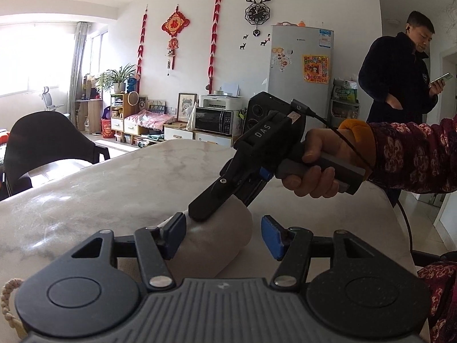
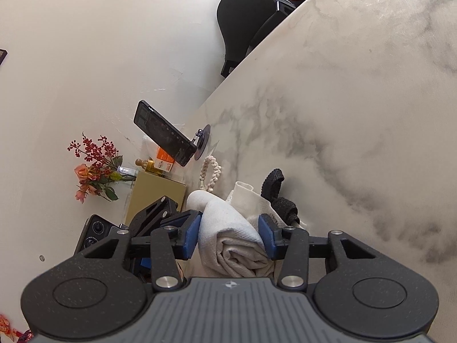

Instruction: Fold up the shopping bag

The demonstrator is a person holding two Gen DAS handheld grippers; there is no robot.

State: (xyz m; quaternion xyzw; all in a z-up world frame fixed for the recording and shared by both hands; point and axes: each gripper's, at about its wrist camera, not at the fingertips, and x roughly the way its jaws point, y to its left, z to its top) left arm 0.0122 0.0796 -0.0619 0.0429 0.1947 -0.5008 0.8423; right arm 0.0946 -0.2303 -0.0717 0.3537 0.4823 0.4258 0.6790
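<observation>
The shopping bag (image 2: 228, 237), off-white cloth, lay rolled into a thick tube on the marble table (image 2: 357, 100), near the table's edge closest to both cameras. Landmark = the roll.

R gripper (image 2: 230, 235): blue pads sat on both sides of the roll's end, pressed against the cloth, so it was clamped on the bag. In the left wrist view the same tool (image 1: 200, 214) came in from the upper right of the roll, its black fingers laid over the roll's top, held by a hand (image 1: 317, 165) w/ a red floral sleeve (image 1: 414, 154).

L gripper (image 1: 224, 235): jaws stood apart. The left pad (image 1: 174, 235) was touching or just beside the roll's side; the right pad (image 1: 272, 237) was clear of it, w/ bare table showing between. Not gripping.

Beyond the roll in the right wrist view: black webbing handle (image 2: 278, 191) lying on the loose cloth at the roll's far right, braided cord loop (image 2: 211, 174) at its far left. Further left of the roll, a gold box (image 2: 155, 197), flowers (image 2: 94, 168) and a phone on a stand (image 2: 165, 137).

Well behind the roll in the left wrist view, a person (image 1: 400, 77) in dark clothing stood by a fridge (image 1: 300, 63), looking at a phone.
</observation>
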